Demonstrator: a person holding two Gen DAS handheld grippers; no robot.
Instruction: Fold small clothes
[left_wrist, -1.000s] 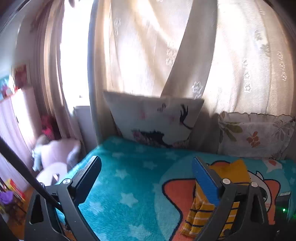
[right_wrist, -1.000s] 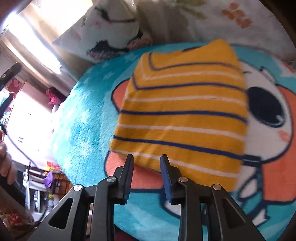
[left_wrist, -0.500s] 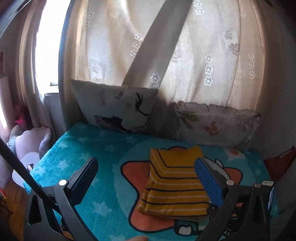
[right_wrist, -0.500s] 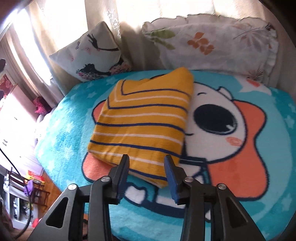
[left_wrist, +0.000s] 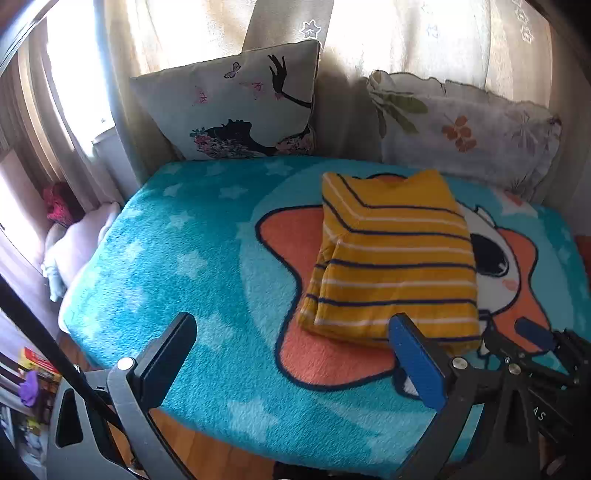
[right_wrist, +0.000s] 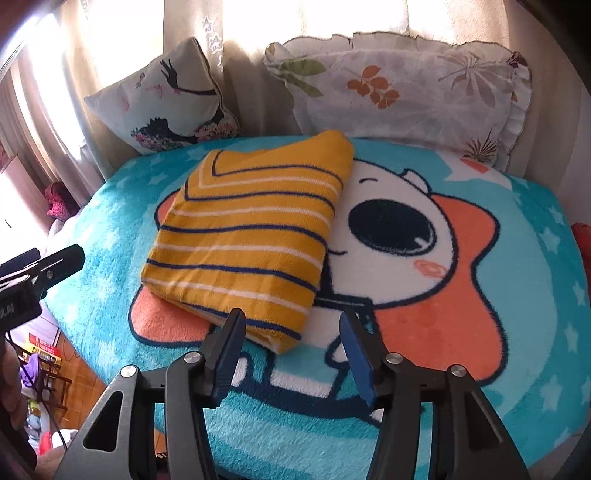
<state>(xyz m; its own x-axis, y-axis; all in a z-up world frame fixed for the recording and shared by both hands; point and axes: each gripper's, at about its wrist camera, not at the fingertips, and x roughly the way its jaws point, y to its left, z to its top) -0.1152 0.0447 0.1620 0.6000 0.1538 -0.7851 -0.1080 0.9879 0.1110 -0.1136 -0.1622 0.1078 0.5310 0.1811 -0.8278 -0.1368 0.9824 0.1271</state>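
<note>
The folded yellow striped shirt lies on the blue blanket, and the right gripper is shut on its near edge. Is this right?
Not quite. In the right wrist view the right gripper is open and holds nothing; the folded yellow striped shirt lies free on the blue blanket.
</note>
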